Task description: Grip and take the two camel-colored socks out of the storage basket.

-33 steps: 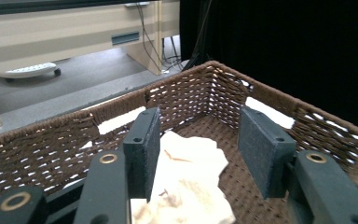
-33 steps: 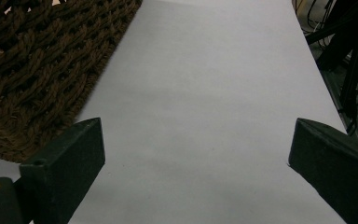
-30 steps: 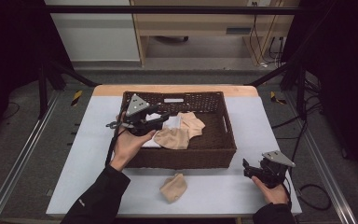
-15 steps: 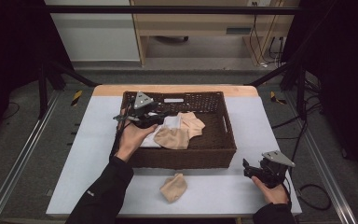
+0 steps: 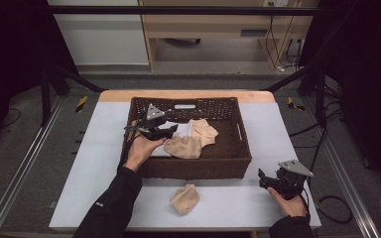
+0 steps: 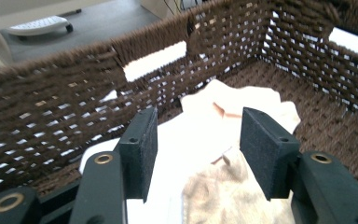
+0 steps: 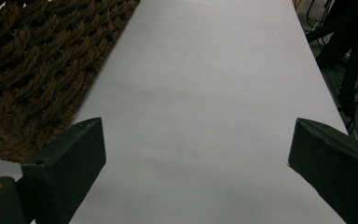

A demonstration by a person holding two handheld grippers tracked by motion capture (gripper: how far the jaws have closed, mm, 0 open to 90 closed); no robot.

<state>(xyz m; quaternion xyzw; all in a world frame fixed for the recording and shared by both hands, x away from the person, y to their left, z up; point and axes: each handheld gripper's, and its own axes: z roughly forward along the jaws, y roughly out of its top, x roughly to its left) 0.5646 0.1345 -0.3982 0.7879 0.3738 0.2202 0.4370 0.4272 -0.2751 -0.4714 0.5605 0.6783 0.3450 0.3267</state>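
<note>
A dark brown wicker basket (image 5: 193,168) stands mid-table with a white cloth (image 5: 184,127) and two beige socks (image 5: 183,147) in it. My left gripper (image 5: 171,130) is inside the basket's left half, open, its tips just left of the socks. In the left gripper view the jaws (image 6: 198,135) stand apart above the white cloth (image 6: 182,154) and a beige sock (image 6: 223,191), pressing on neither. Another beige sock (image 5: 185,198) lies crumpled on the table in front of the basket. My right gripper (image 5: 264,179) rests open at the front right, with bare table between its jaws (image 7: 196,140).
The basket's woven back wall (image 6: 51,116) rises close ahead of the left jaws. The basket's corner (image 7: 32,70) lies left of the right gripper. The white tabletop (image 5: 99,148) ends near the right hand, where cables (image 5: 335,203) trail on the floor.
The left gripper has shifted slightly right and sunk lower into the basket over the cloths. The right gripper has stayed where it was.
</note>
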